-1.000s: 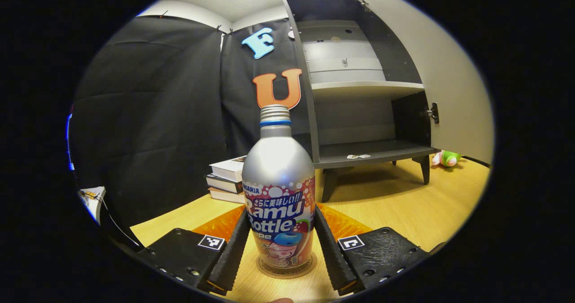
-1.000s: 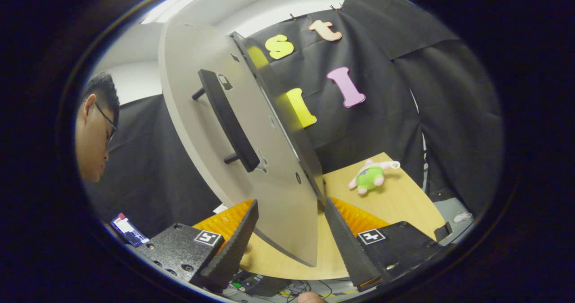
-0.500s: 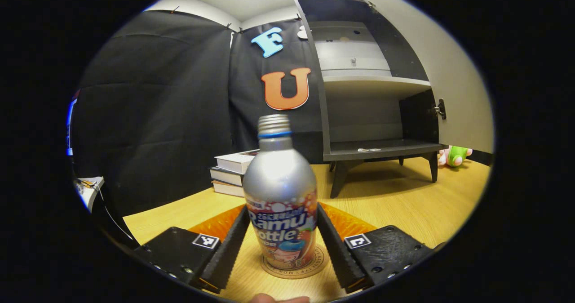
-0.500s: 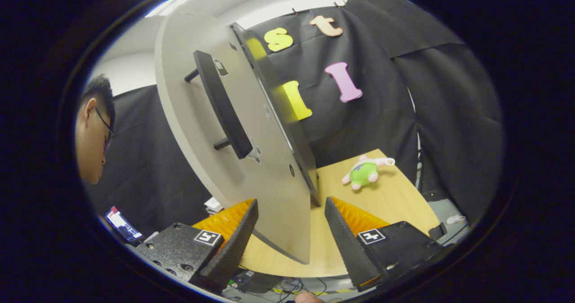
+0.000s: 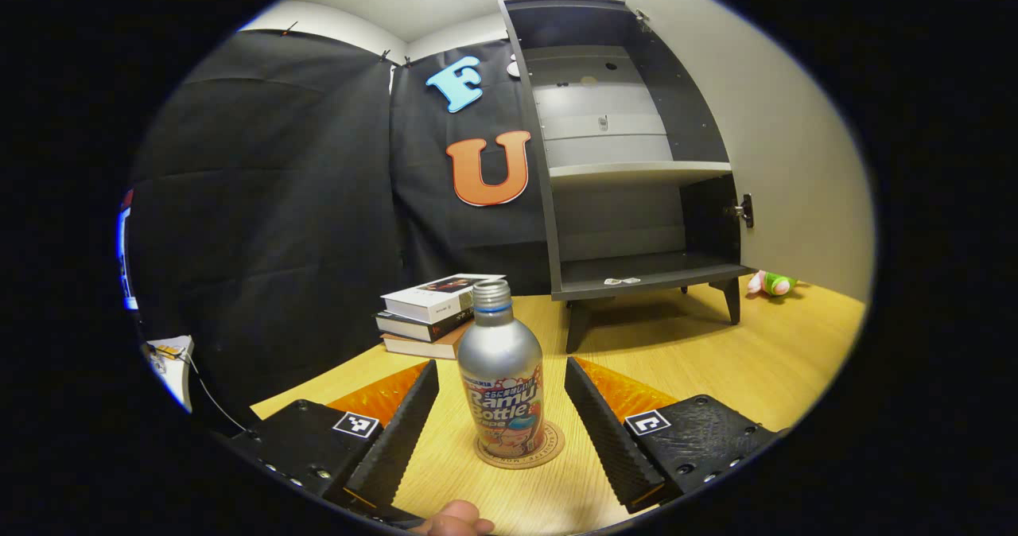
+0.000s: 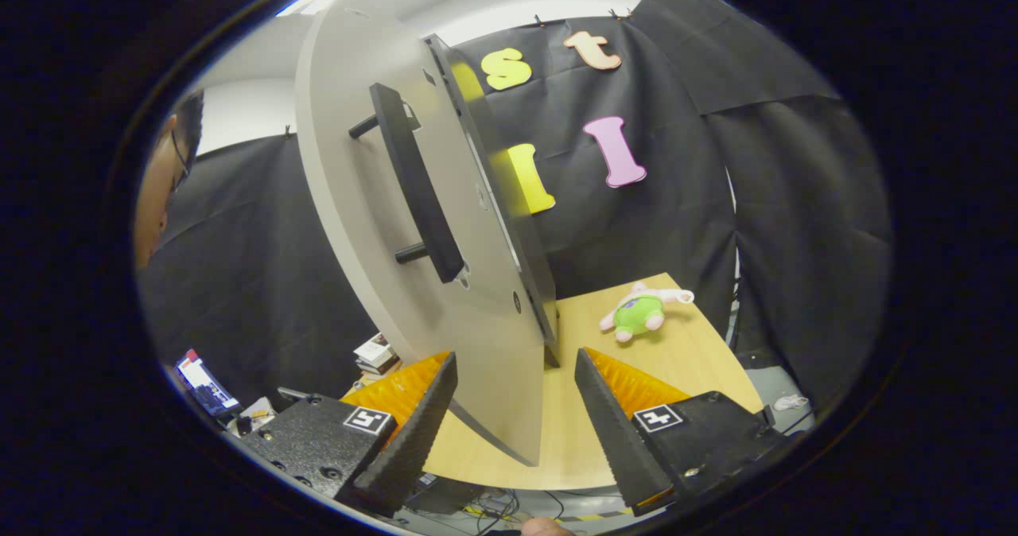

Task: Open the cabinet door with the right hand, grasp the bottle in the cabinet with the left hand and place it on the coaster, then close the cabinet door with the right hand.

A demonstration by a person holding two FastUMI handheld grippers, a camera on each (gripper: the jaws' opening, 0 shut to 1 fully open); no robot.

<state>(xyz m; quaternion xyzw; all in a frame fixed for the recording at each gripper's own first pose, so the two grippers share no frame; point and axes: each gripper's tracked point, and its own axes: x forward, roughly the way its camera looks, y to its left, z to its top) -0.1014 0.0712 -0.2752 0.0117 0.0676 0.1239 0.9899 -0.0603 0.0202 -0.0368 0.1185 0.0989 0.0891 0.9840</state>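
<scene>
A silver bottle (image 5: 501,385) with a colourful label stands upright on a round coaster (image 5: 549,450) on the wooden table. My left gripper (image 5: 501,369) is open, its fingers on either side of the bottle and apart from it. Behind stands the dark cabinet (image 5: 636,281), its shelves bare. In the right gripper view the pale cabinet door (image 6: 374,226) stands swung open, with its black bar handle (image 6: 417,194) facing me. My right gripper (image 6: 515,359) is open, and the door's lower edge lies between its fingers; whether they touch it I cannot tell.
A stack of books (image 5: 433,313) lies behind the bottle to the left. A green plush toy (image 5: 770,283) lies on the table beyond the cabinet, also seen as the plush toy (image 6: 636,313). A person's head (image 6: 163,194) is at the far left.
My left gripper has opened and drawn back from the bottle, which now stands free on the coaster. The right gripper has shifted slightly by the open door.
</scene>
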